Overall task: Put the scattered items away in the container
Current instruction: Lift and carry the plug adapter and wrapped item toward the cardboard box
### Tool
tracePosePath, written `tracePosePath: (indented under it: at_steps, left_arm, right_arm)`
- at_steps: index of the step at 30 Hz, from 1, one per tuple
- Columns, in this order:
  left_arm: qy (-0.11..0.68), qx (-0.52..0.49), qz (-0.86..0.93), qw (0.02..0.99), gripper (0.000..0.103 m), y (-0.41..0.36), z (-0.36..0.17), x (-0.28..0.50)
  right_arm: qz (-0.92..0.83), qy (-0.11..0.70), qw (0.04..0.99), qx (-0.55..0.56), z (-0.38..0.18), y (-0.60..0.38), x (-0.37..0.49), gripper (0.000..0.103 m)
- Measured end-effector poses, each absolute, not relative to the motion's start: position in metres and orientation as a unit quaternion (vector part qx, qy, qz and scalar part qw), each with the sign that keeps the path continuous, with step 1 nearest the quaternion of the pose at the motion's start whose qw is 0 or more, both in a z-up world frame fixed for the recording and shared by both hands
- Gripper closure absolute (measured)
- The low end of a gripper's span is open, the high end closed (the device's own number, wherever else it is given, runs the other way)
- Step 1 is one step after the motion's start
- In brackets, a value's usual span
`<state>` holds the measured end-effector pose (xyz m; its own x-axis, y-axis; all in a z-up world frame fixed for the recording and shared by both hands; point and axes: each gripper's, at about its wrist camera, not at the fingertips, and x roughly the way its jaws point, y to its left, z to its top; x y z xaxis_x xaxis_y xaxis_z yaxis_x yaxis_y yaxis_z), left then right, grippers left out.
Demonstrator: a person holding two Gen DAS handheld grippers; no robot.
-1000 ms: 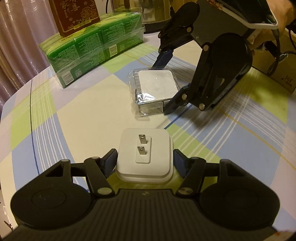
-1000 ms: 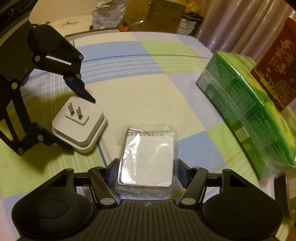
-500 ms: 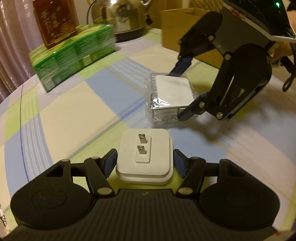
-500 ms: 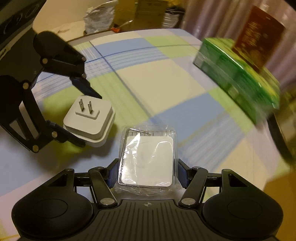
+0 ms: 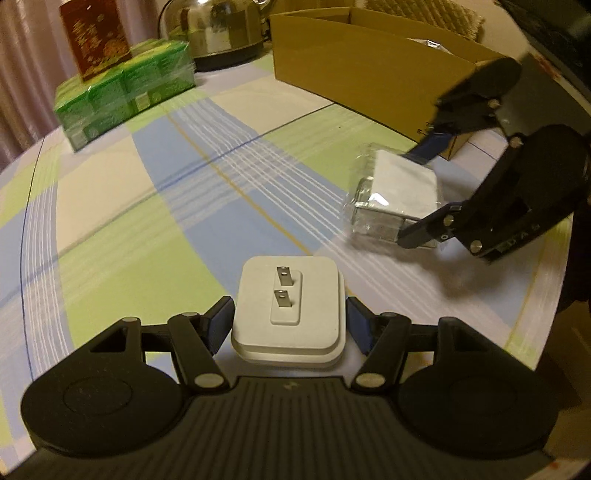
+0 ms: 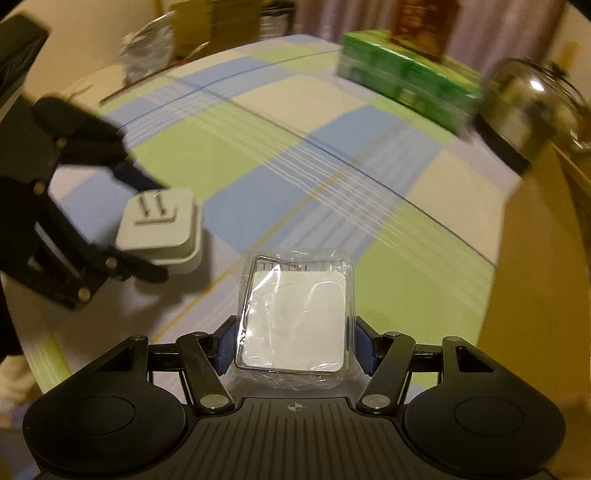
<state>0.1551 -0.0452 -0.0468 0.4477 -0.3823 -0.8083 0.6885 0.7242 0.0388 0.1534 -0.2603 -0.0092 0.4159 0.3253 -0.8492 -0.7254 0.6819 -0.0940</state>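
Observation:
My left gripper [image 5: 288, 325] is shut on a white plug adapter [image 5: 290, 312] with two flat prongs facing up, held above the checked tablecloth. My right gripper [image 6: 293, 338] is shut on a plastic-wrapped white adapter [image 6: 295, 317]. In the left wrist view the right gripper [image 5: 424, 192] holds the wrapped adapter [image 5: 395, 195] at the right, near the open cardboard box [image 5: 369, 62]. In the right wrist view the left gripper [image 6: 147, 221] with the plug adapter [image 6: 162, 229] is at the left. The box wall [image 6: 535, 258] fills the right edge.
A green shrink-wrapped pack [image 5: 122, 92] with a brown carton [image 5: 96, 33] on it stands at the far left of the table. A steel kettle [image 5: 218, 29] stands beside the box. The table edge [image 5: 554, 295] runs close on the right.
Both grippers have lifted their adapters and swung right toward the cardboard box. The green pack has slid away to the left, and the box has come into full view.

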Motion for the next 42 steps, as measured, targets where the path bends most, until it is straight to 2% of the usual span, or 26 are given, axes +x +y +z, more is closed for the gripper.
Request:
tracePosePath:
  at_steps: [15, 42]
  left_arm:
    - [0.438, 0.103, -0.247, 0.858, 0.042, -0.058, -0.042, 0.122]
    - [0.375, 0.092, -0.243, 0.890, 0.042, -0.100, 0.044, 0.127]
  right_arm:
    - [0.287, 0.428, 0.842, -0.160, 0.011, -0.290, 0.118, 0.043]
    - [0.240, 0.334, 0.903, -0.125, 0.103, -0.334, 0.112, 0.043]
